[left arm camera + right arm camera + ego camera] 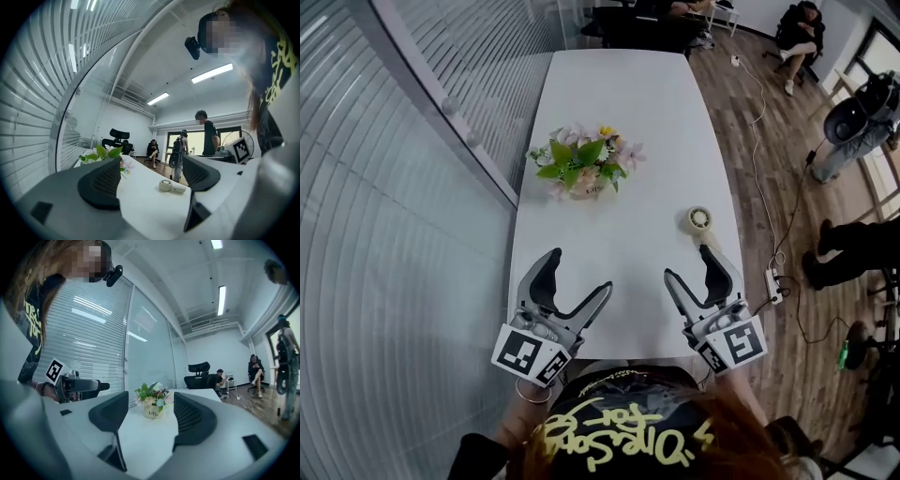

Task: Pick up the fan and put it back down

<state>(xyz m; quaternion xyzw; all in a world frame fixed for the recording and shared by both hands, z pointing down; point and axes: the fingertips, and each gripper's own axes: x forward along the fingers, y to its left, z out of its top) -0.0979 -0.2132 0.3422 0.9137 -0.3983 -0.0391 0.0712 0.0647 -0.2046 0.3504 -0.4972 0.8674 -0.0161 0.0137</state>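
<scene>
I hold the left gripper (579, 270) and right gripper (686, 262) low over the near end of the desk (619, 94), both angled forward, fingers apart with nothing in them. The fan (700, 220) lies flat near the desk's right edge, just ahead of the right gripper, with its round head away from me and its handle toward me.

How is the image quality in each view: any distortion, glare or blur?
Head view: sharp, evenly lit, bright white table, soft shadows only. Left gripper view: strong fisheye bending, dark corners, fan slightly soft. Right gripper view: same fisheye, bright ceiling lamps, flower pot fairly clear.
</scene>
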